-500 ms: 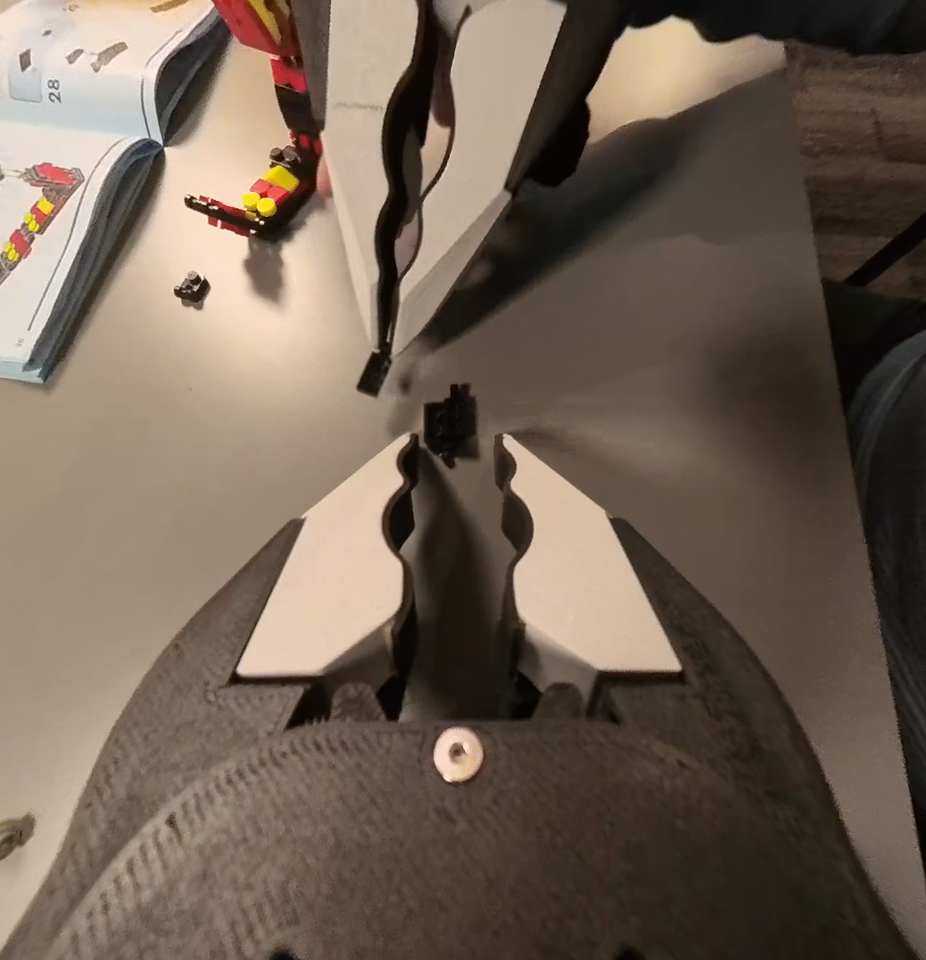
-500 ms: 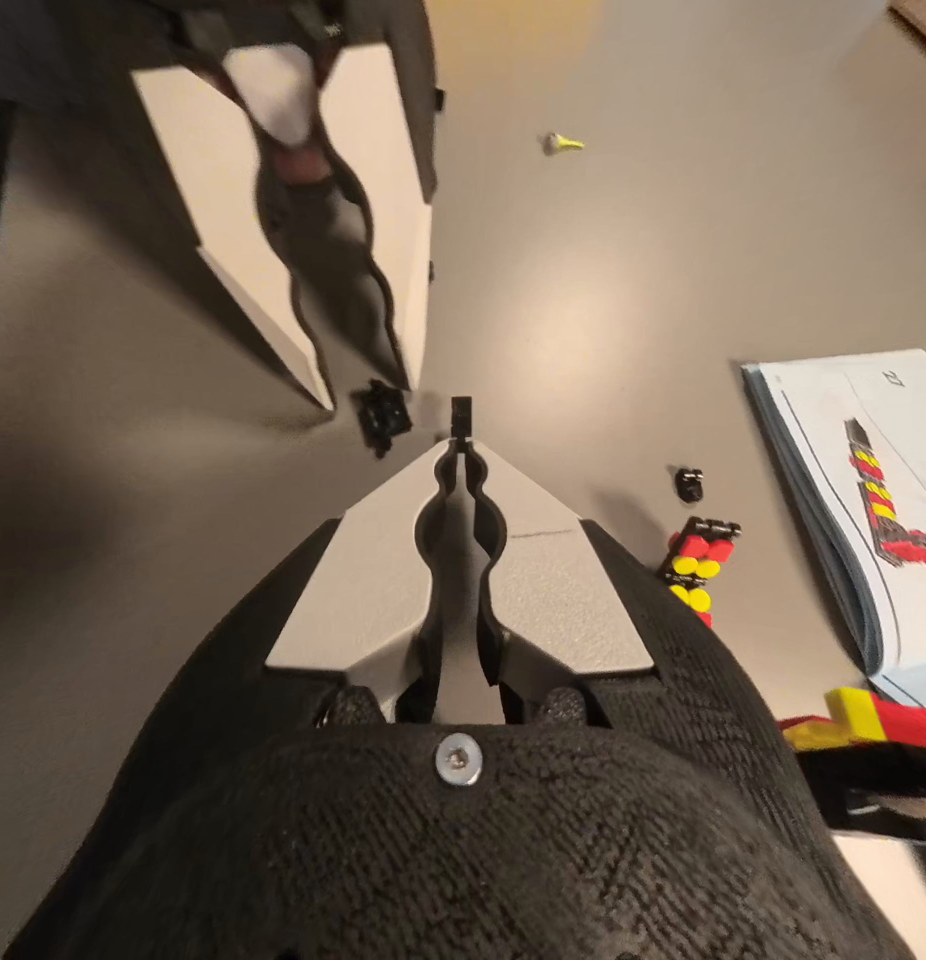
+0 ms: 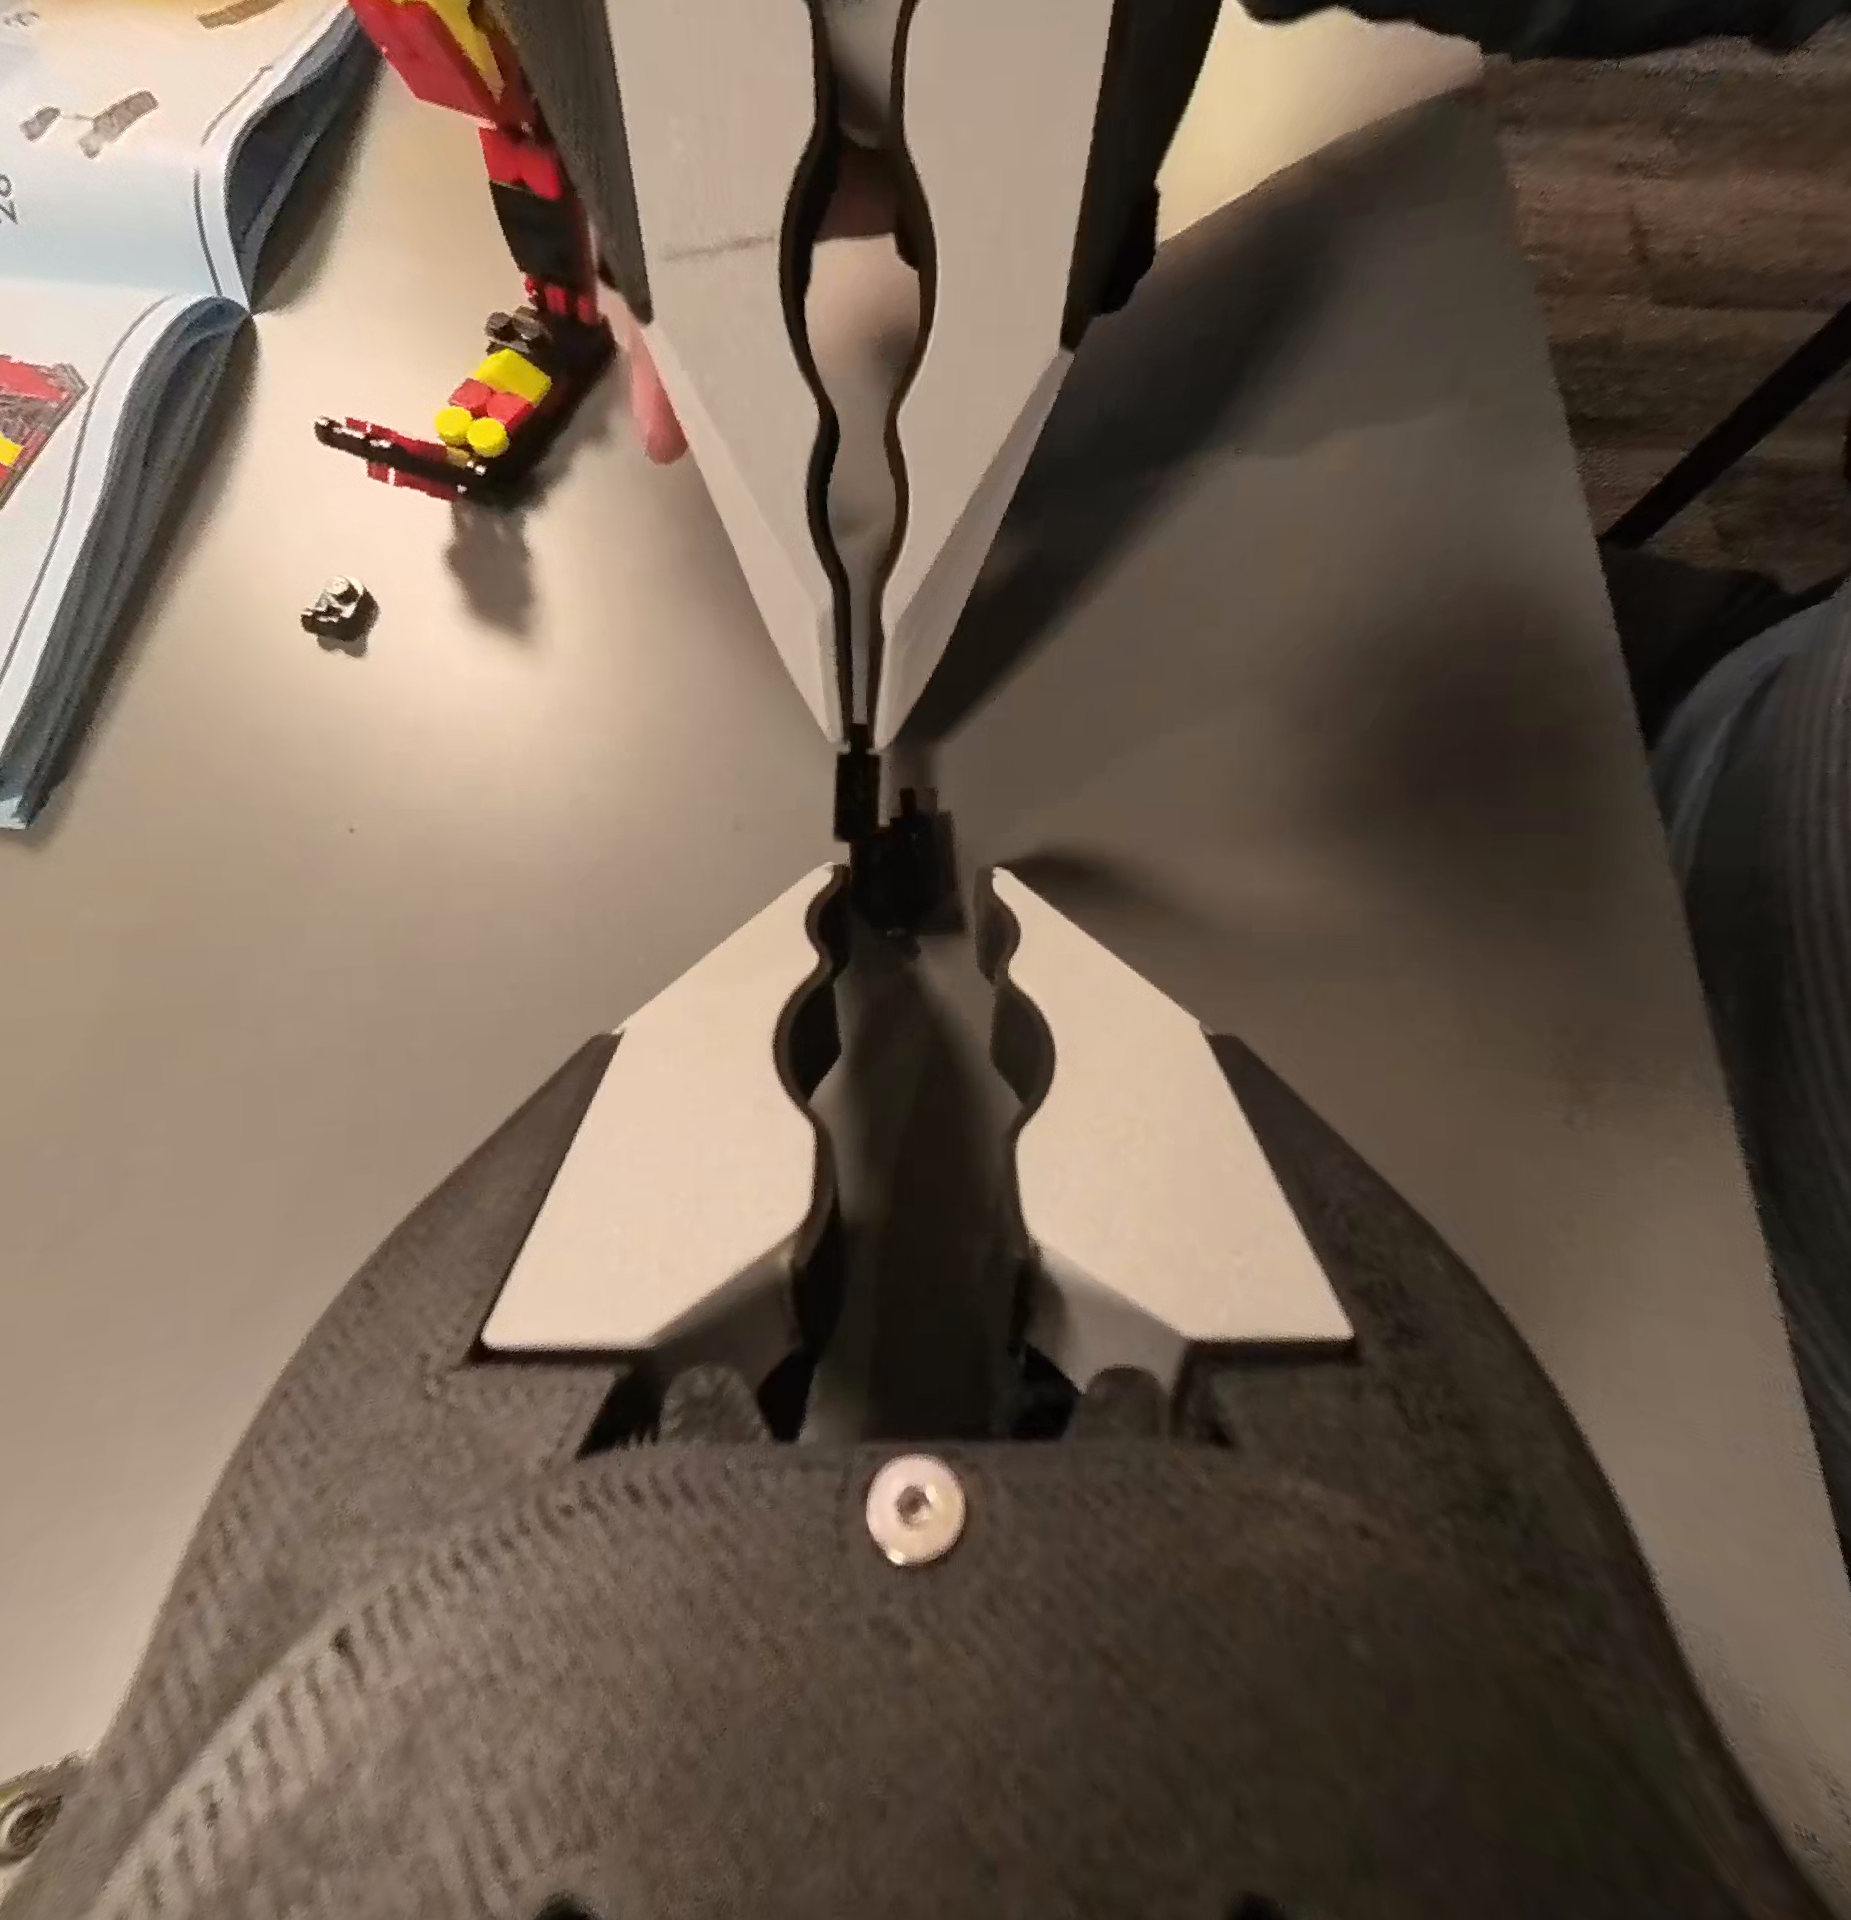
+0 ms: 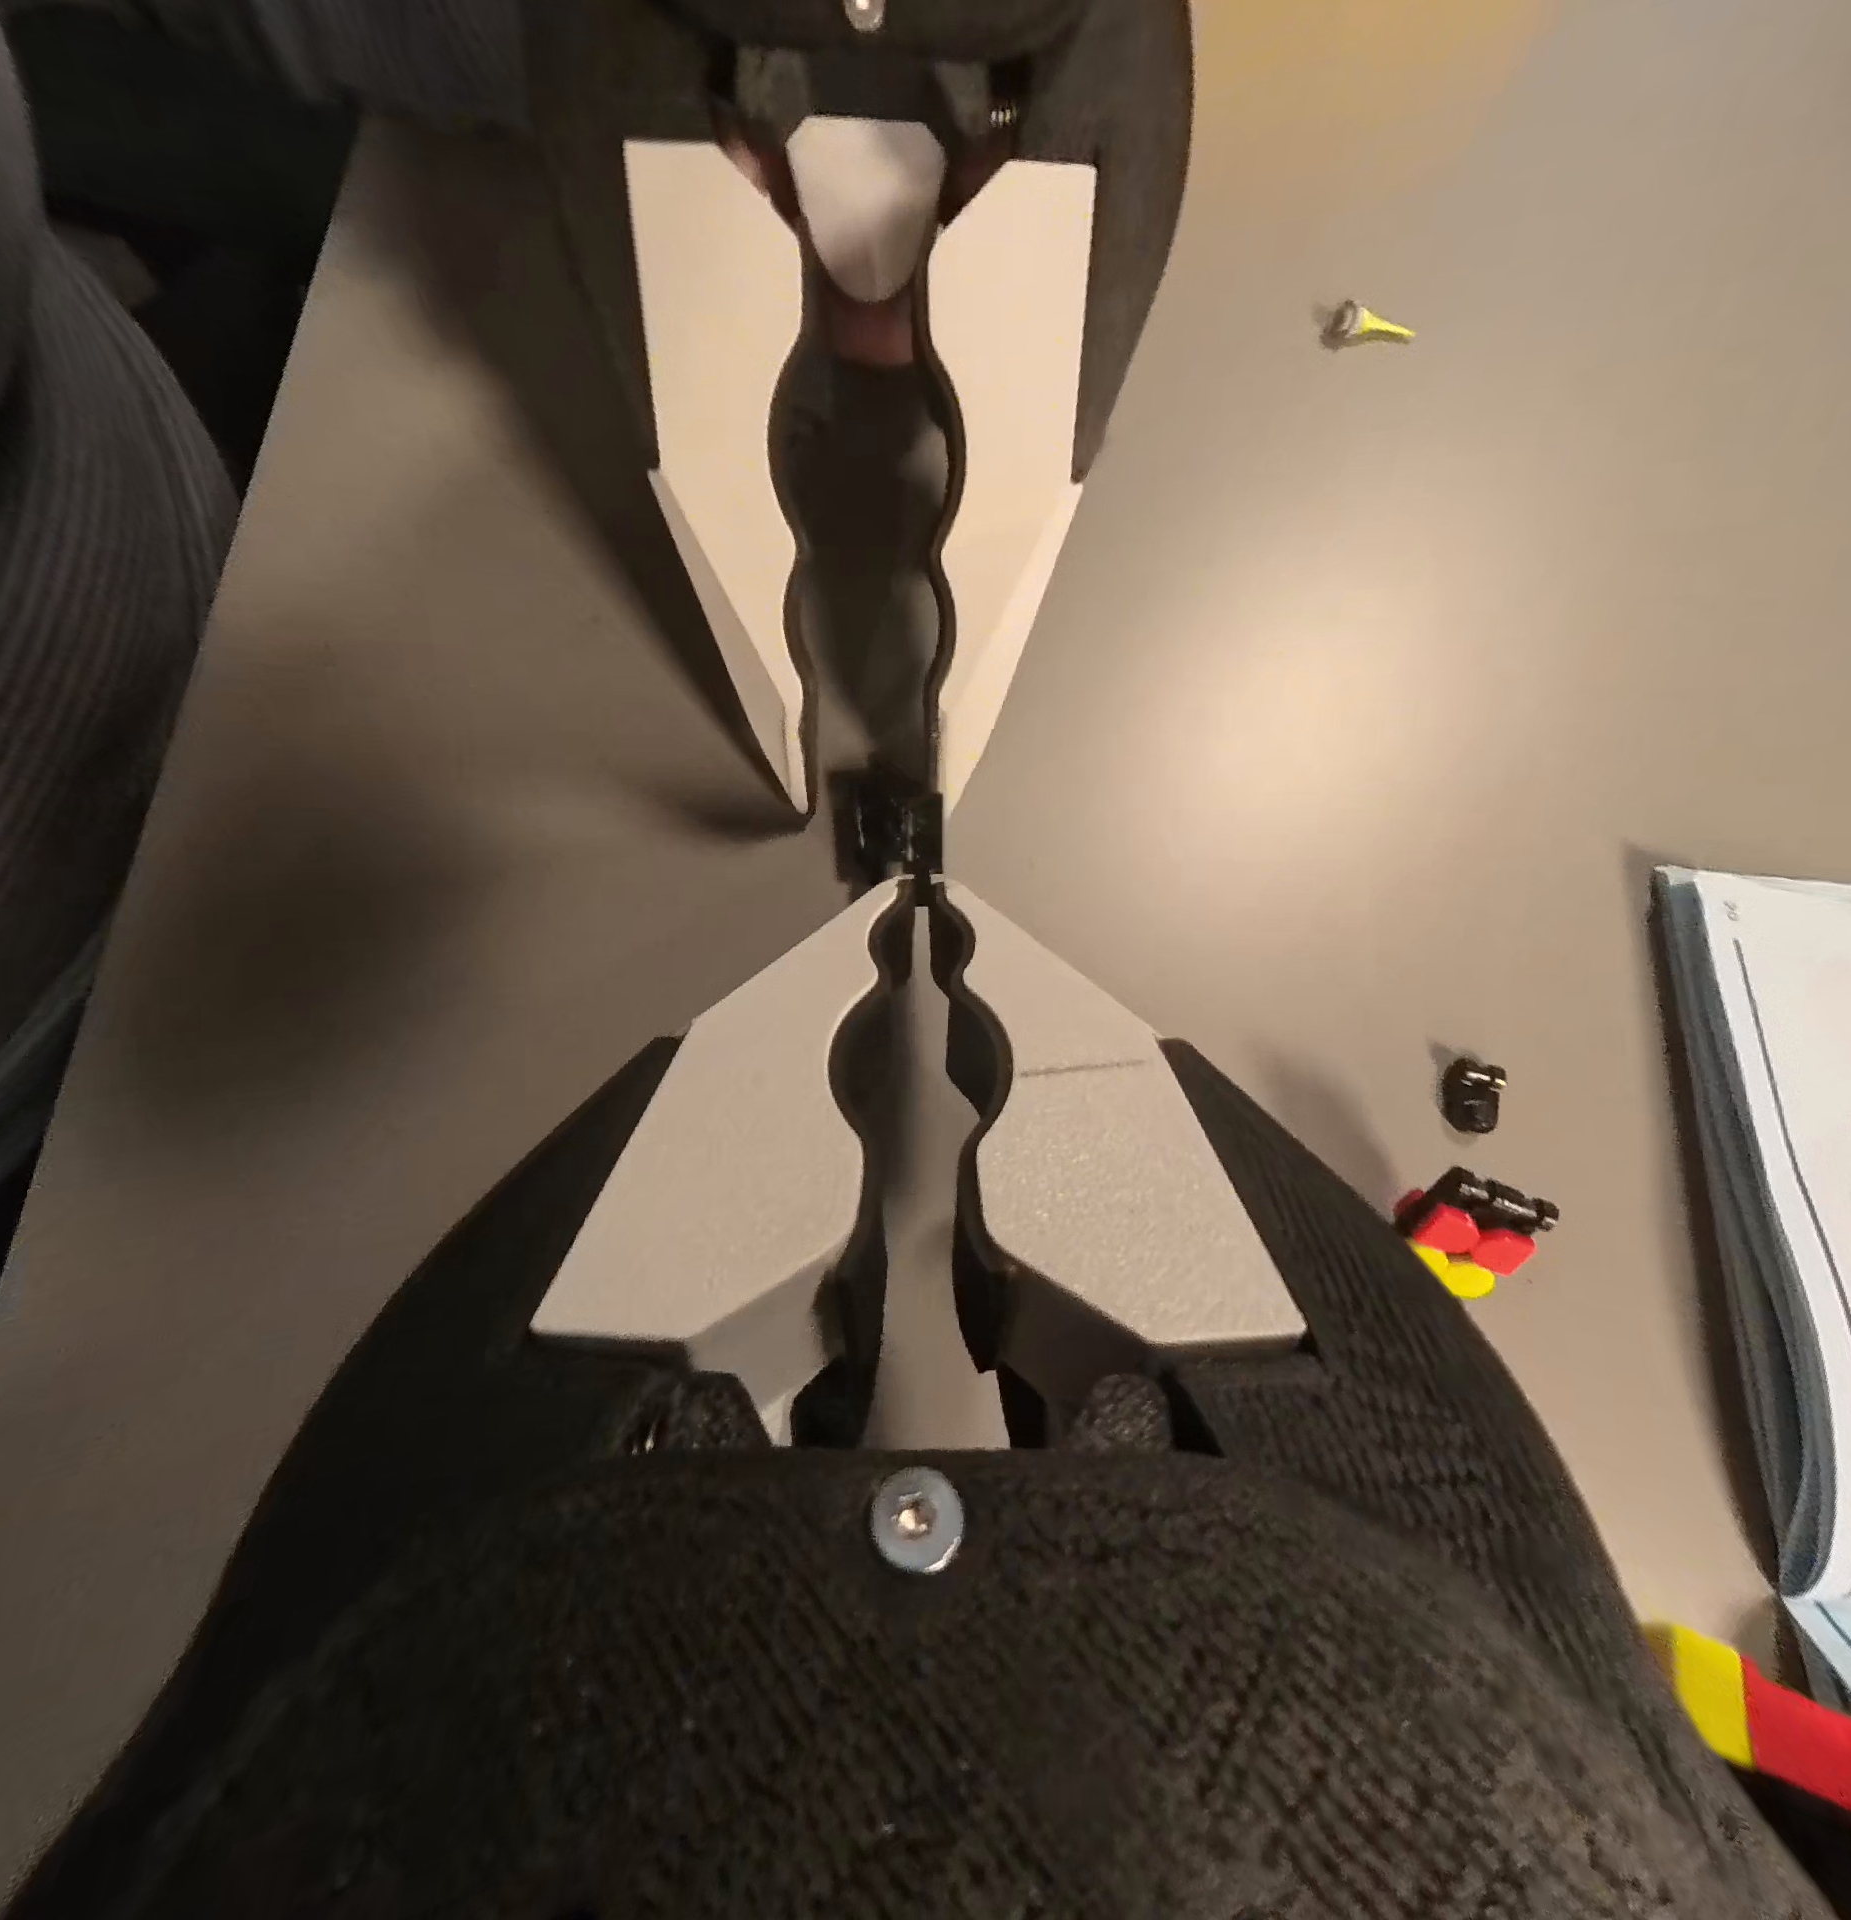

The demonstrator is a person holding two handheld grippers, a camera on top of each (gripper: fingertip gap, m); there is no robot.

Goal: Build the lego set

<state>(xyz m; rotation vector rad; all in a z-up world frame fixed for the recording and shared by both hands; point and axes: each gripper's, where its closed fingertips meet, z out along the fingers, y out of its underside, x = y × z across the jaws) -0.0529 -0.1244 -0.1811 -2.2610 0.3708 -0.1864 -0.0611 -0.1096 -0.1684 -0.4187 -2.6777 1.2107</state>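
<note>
A small black lego assembly (image 3: 916,857) sits on the grey table (image 3: 381,1039), between the tips of my left gripper (image 3: 910,883). The left fingers stand apart around it, and contact is unclear. My right gripper (image 3: 859,743) comes in from the far side, shut on a thin black piece (image 3: 856,795) that touches the assembly's left side. In the right wrist view my right gripper (image 4: 916,883) is shut and points tip to tip at the left gripper (image 4: 874,800), with the black assembly (image 4: 885,826) between them.
An open instruction booklet (image 3: 90,312) (image 4: 1794,1247) lies nearby. A red, yellow and black model section (image 3: 485,405) (image 4: 1472,1236) and a loose black piece (image 3: 339,613) (image 4: 1474,1096) lie beside it. A yellow-tipped piece (image 4: 1362,332) lies farther off. A person's leg (image 3: 1783,935) is past the table edge. My left and right fingertips are right by each other.
My right gripper has moved in with its thin black piece until it meets the black assembly. The two grippers now face tip to tip. The left fingers keep the same opening.
</note>
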